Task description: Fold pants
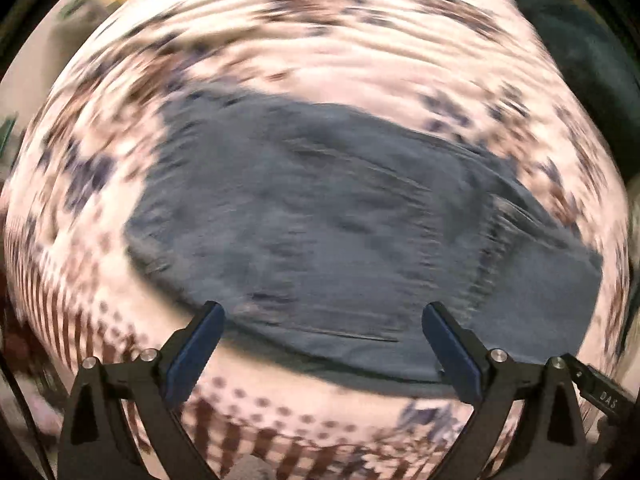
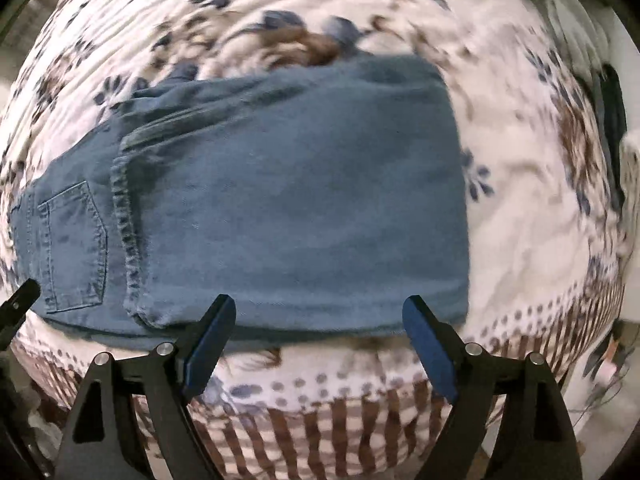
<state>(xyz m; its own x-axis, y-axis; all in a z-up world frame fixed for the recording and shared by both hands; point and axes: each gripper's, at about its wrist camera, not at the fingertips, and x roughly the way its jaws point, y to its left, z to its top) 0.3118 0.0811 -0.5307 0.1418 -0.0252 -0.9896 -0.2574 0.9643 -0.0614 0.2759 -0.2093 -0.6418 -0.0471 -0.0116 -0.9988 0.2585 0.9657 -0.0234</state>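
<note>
Blue denim pants (image 2: pixel 280 208) lie folded in a compact rectangle on a floral bedspread (image 2: pixel 520 208). A back pocket (image 2: pixel 74 248) and the hem edge (image 2: pixel 128 240) of the folded-over leg show at the left. In the left wrist view the pants (image 1: pixel 340 220) are blurred by motion. My left gripper (image 1: pixel 323 316) is open and empty, above the pants' near edge. My right gripper (image 2: pixel 319 312) is open and empty, just in front of the pants' near edge. The tip of the other gripper (image 2: pixel 20 300) shows at the left edge of the right wrist view.
The bedspread (image 1: pixel 320 40) is white with brown and blue flowers and a striped border (image 2: pixel 320 432) at the near edge. Dark and white items (image 2: pixel 600 100) lie beyond the bed at the right. A dark shape (image 1: pixel 592 80) sits at the upper right.
</note>
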